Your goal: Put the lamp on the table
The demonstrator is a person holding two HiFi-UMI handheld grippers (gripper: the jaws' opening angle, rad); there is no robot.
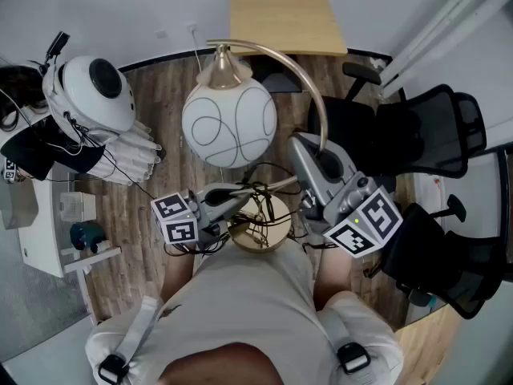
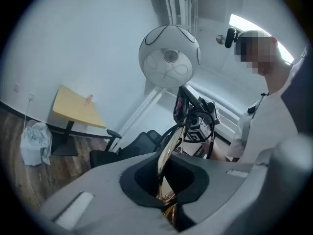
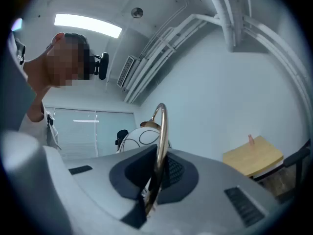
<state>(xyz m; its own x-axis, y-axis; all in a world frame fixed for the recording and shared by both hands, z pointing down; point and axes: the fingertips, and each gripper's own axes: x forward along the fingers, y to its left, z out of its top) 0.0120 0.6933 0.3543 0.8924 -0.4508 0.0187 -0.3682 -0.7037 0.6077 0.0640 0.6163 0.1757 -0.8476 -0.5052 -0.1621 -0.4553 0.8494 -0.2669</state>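
The lamp has a white globe shade [image 1: 228, 125] with black swirls, a curved brass stem [image 1: 313, 95] and a round brass base [image 1: 260, 231] wrapped in black cable. My left gripper [image 1: 240, 197] is shut on the stem low down, near the base; its own view shows the brass rod [image 2: 166, 180] pinched between the jaws, with the globe [image 2: 168, 58] above. Higher up, my right gripper [image 1: 309, 157] is shut on the stem [image 3: 159, 165]. The wooden table [image 1: 284, 18] stands ahead by the wall, apart from the lamp.
Black office chairs [image 1: 425, 135] crowd the right side. At the left are a white helmet-like dome [image 1: 92, 91] and a white shelf unit [image 1: 48, 215]. A white bag [image 2: 35, 141] sits on the wood floor [image 1: 136, 207] beside the table leg.
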